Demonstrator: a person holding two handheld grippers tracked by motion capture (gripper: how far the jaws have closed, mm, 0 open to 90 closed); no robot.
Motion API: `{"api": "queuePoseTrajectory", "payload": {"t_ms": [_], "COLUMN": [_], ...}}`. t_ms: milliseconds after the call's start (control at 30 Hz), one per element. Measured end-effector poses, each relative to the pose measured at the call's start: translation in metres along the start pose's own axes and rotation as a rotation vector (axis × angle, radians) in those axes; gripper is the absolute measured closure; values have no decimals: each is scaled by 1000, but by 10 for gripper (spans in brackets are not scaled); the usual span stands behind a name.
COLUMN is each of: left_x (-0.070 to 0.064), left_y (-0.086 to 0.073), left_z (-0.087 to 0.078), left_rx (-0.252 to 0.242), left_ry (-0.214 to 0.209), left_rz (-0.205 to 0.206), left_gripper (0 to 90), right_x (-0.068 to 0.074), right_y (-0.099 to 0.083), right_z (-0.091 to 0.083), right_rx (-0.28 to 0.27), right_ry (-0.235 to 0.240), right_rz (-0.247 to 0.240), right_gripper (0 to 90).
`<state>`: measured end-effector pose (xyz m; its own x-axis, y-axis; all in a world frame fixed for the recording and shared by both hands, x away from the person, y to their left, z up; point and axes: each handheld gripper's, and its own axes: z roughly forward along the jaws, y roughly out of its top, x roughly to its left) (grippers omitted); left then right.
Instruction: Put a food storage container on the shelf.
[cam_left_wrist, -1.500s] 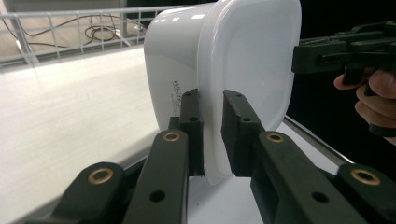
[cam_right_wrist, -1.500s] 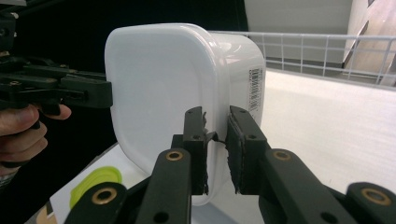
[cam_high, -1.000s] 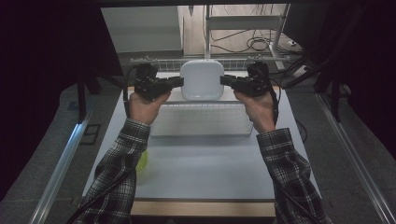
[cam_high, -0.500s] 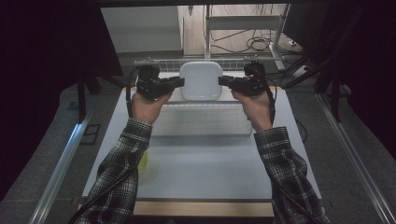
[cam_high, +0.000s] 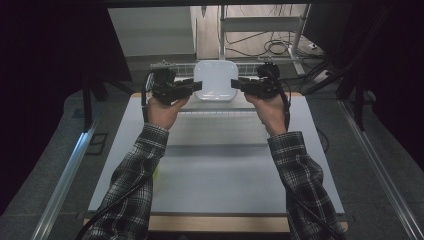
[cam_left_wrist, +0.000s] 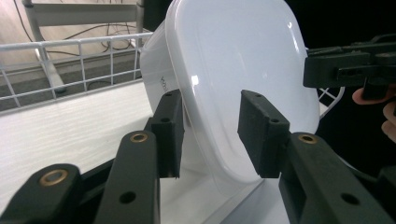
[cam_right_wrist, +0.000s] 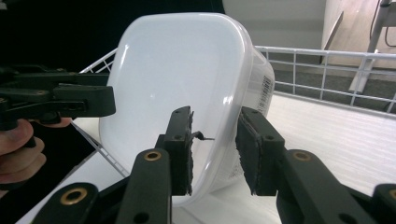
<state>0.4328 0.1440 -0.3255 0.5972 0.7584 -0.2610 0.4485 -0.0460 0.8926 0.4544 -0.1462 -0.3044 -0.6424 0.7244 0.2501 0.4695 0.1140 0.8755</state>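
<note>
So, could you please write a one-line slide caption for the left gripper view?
Left gripper fingers straddle the rim of a tilted white plastic container beside a white wire rack.

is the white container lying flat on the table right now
No, the white container stands tilted on its edge between the left tool and the right tool, by the wire rack.

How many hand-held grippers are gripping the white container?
2. The left hand-held gripper grips the left edge of the white container, and the right hand-held gripper grips its right edge.
</note>
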Motion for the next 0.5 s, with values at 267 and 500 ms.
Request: {"api": "queuePoseTrajectory", "payload": {"t_ms": [267,500], "left_x": [2,-2], "left_y": [0,1], "left_z": [6,8], "left_rx": [-10,-16], "left_ry": [31,23], "left_rz": [8,16], "left_gripper": [522,504], "right_x": [-3,-4], "right_y": [2,4], "right_z": [6,12], "right_rx": [-13,-32], "right_ry": [-58,-116], "right_rz": [-26,-44], "right_gripper": [583,566]}}
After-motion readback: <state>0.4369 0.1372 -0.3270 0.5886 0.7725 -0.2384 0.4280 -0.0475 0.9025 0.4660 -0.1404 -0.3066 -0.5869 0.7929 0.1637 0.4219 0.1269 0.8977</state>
